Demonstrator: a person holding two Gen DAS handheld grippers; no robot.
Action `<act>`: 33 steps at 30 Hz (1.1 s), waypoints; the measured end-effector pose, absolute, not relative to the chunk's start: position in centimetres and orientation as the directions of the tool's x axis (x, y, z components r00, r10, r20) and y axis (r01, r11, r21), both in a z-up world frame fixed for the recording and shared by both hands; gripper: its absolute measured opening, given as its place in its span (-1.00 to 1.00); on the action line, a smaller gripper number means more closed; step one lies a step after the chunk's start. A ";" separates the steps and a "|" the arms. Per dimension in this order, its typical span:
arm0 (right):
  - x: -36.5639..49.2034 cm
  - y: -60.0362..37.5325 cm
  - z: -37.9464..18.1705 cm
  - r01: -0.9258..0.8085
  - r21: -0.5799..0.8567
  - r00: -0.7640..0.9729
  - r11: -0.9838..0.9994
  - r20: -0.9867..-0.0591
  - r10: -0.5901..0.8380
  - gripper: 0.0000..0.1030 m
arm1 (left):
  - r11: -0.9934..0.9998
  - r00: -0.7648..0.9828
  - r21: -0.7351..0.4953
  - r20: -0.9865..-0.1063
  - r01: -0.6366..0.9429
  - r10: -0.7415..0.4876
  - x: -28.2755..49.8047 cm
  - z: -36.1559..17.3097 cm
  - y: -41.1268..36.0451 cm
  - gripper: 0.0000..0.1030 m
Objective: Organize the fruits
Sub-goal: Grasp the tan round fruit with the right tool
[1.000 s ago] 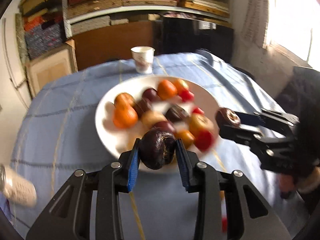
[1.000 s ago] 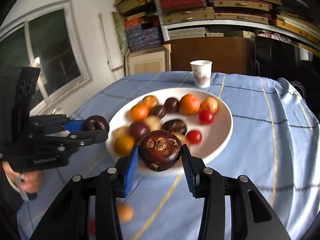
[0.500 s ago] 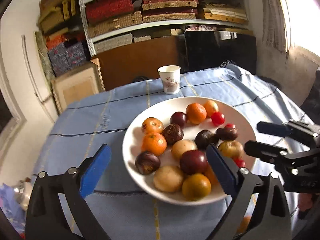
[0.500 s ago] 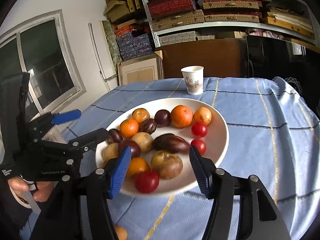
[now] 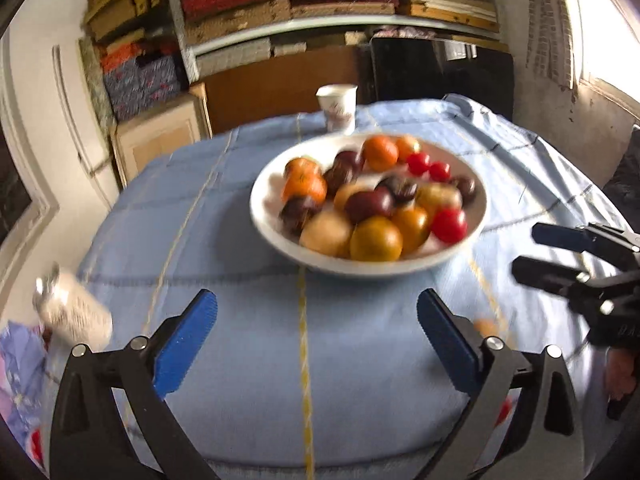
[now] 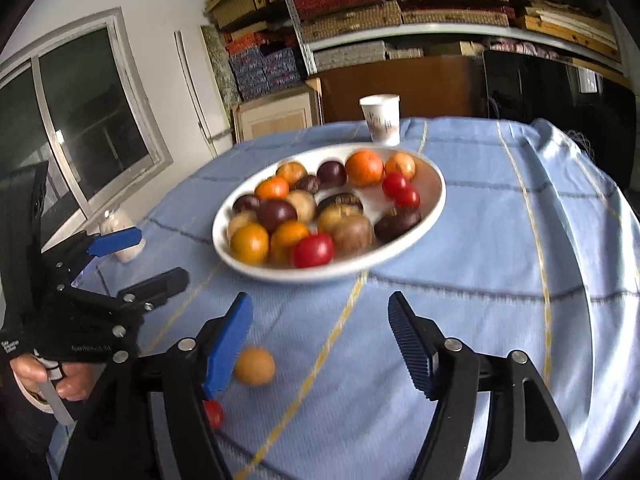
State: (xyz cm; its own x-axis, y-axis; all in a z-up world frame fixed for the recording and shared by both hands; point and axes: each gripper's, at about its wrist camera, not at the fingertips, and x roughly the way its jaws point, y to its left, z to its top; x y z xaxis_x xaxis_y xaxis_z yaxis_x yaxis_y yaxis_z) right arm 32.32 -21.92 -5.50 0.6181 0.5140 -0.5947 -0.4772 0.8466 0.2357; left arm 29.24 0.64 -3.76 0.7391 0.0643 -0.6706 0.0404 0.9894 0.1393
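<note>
Fruits: I see them piled in the white bowl, oranges, dark plums, red tomatoes, brownish and yellow ones; the pile fills its left and near part.
Bowl: it sits on the table with the blue checked cloth, toward the far middle; in my left wrist view the bowl is blurred.
Loose fruit: a tan round fruit lies on the cloth just beside my right tool's left pad, and a small red tomato lies nearer me, partly hidden behind that finger.
Right tool: its jaws are opening, nothing between them, only bare cloth; it stands short of the bowl.
Left tool: its jaws are opening too, spread wide over the cloth, nothing between them, also short of the bowl.
Hand: I see a hand gripping the left tool's handle at the left edge of the right wrist view.
Paper cup: upright on the cloth beyond the bowl, apart from it.
Bottle: a pale one at the table's left side, blurred.
Shelves: stacked boxes behind the table.
</note>
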 end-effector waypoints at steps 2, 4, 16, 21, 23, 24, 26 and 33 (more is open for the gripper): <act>32.0 -22.1 -5.9 -0.474 0.242 0.602 0.847 -0.613 0.512 0.38 | 0.995 0.706 0.101 -0.706 0.019 0.058 28.8 -4.7 1.8 0.91; 31.9 -22.2 -6.1 -0.472 0.254 0.587 0.844 -0.624 0.516 0.38 | 1.000 0.664 0.026 -0.747 0.000 0.020 28.4 -5.4 3.2 0.91; 30.8 -20.3 -6.7 -0.528 0.223 0.545 0.819 -0.651 0.528 0.38 | 0.997 0.666 -0.073 -0.745 -0.027 -0.037 26.7 -4.8 4.6 0.91; 29.9 -19.2 -6.4 -0.566 0.156 0.559 0.809 -0.649 0.516 0.37 | 1.000 0.669 -0.021 -0.743 0.009 -0.021 26.6 -4.7 3.6 0.91; 29.5 -18.8 -6.3 -0.582 0.133 0.562 0.802 -0.648 0.515 0.35 | 1.000 0.667 -0.013 -0.745 0.013 -0.019 26.6 -4.7 3.4 0.91; 29.4 -18.6 -6.3 -0.587 0.124 0.563 0.800 -0.648 0.513 0.33 | 1.000 0.668 -0.010 -0.744 0.012 -0.015 26.6 -4.7 3.4 0.91; 29.3 -18.3 -6.4 -0.596 0.110 0.560 0.796 -0.653 0.510 0.25 | 1.000 0.668 -0.008 -0.744 0.009 -0.011 26.6 -4.7 3.5 0.91; 29.5 -17.6 -6.9 -0.607 0.096 0.537 0.789 -0.683 0.495 -0.04 | 1.000 0.654 -0.008 -0.756 0.005 -0.009 26.9 -5.1 3.5 0.91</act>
State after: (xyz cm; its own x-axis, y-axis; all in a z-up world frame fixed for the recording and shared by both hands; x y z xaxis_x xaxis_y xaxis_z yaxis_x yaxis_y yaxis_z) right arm 29.46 -17.63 -6.89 0.5365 0.4953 -0.6832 -0.6066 0.7892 0.0958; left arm 26.86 3.52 -5.06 0.6541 -0.0091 -0.7563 0.0045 1.0000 -0.0081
